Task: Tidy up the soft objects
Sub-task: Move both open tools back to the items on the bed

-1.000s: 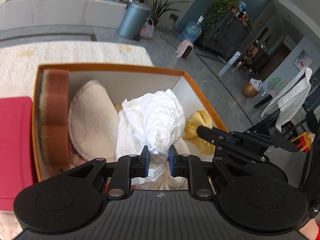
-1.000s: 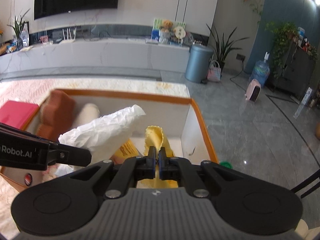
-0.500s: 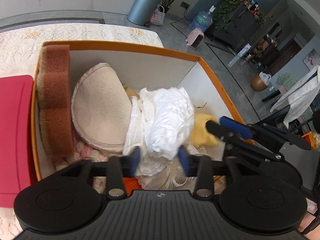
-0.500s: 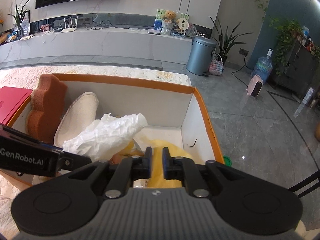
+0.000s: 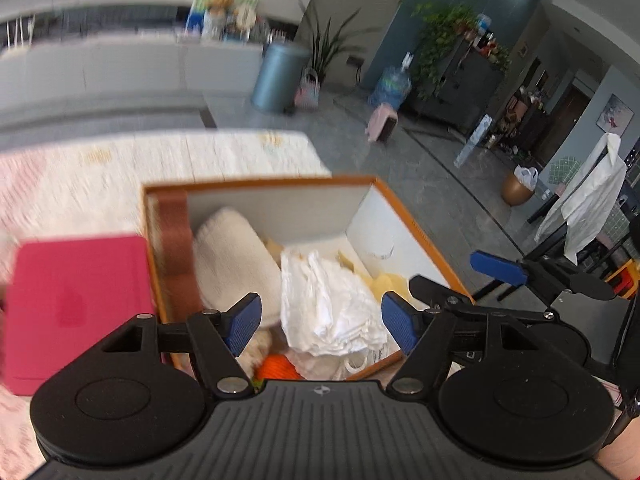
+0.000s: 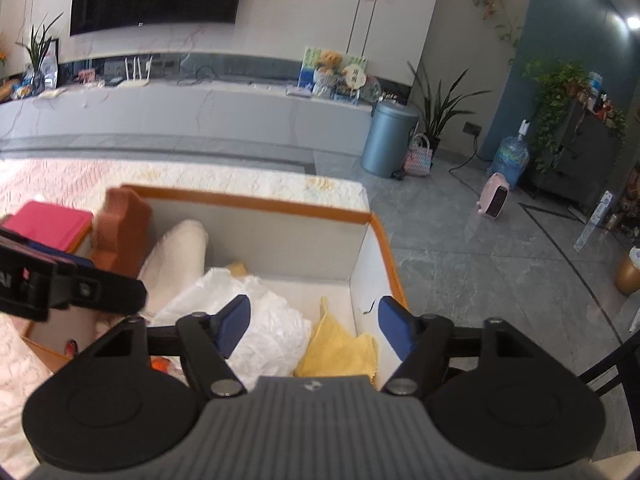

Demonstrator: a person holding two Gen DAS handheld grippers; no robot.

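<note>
From the left wrist, the left gripper was wide apart and held nothing. The white crumpled cloth lay inside the orange box, next to the cream pad and the brown sponge. A red lid sat just beside the box.

From the right wrist, the right gripper was wide apart too, holding nothing. The yellow cloth lay in the box corner, touching the white cloth. To do this well, I think both claws should lift straight up, so no cloth snags and comes out.

Black hand-held gripper, blue pads
</note>
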